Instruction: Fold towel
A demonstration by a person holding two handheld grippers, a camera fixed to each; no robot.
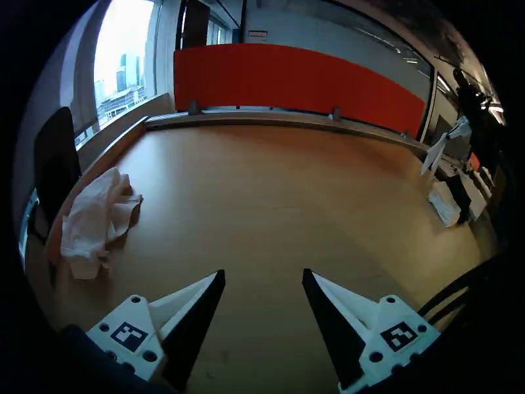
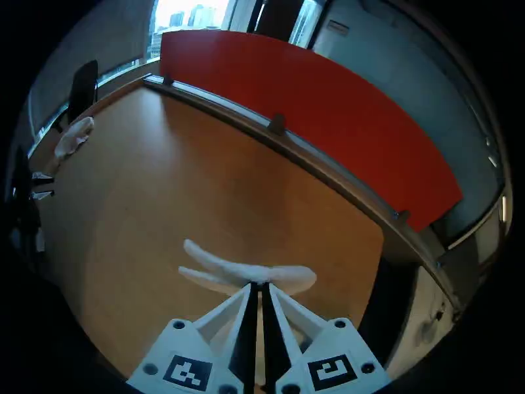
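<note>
A crumpled white towel [image 1: 95, 220] lies near the left edge of the wooden table [image 1: 275, 197]. My left gripper [image 1: 262, 279] hovers open over the bare tabletop, to the right of and nearer than that towel, with nothing between its fingers. In the right gripper view, my right gripper [image 2: 258, 287] is shut on a second white towel [image 2: 246, 270], whose folded layers stick out to either side of the fingertips above the table [image 2: 197, 190]. The crumpled towel [image 2: 73, 134] appears far off at the table's left end.
A red partition [image 1: 295, 82] runs along the table's far edge, also seen as the red partition [image 2: 328, 111]. A dark chair [image 1: 56, 164] stands at the left by the windows. White items [image 1: 446, 200] and dark equipment sit beyond the table's right end.
</note>
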